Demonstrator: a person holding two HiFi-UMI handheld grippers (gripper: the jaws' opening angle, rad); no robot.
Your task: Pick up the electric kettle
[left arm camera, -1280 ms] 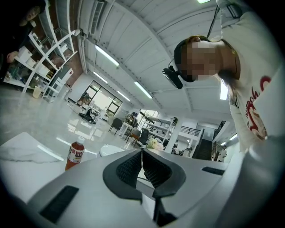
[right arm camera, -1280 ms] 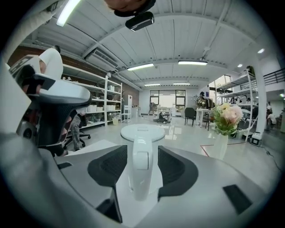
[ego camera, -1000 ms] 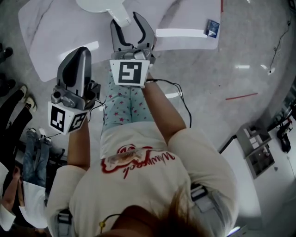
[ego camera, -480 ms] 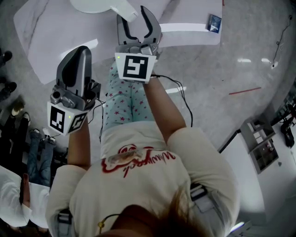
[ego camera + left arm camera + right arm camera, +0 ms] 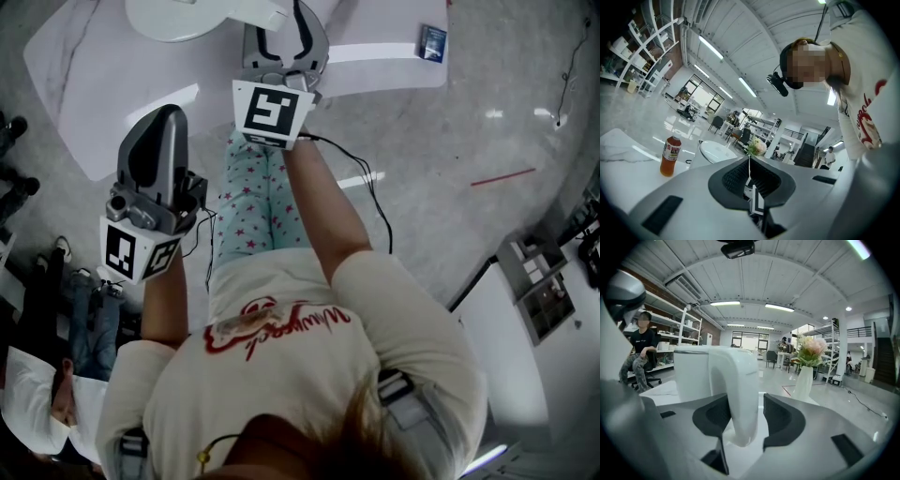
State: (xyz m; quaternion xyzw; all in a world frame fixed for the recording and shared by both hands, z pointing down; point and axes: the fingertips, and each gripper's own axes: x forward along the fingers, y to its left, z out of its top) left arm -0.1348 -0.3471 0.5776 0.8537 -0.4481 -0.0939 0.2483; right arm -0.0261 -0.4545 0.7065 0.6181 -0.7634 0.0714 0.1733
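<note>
Right gripper (image 5: 745,414): jaws apart, straddling looped handle (image 5: 740,380) of white plastic electric kettle (image 5: 691,371); pads not yet pressed on it, so you have nothing clamped. Left gripper (image 5: 750,177): jaws together, empty, well apart from kettle. Kettle upright on white marble-look table (image 5: 94,75), at top of head view; long axis vertical; handle points toward you, body beyond. Progress, as judged: approach done, handle bracketed; left for you: close, then lift.

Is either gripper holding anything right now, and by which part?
Nothing is held yet. The right gripper has its jaws open around the handle of the white kettle, not clamped; the left gripper is shut, empty.
</note>
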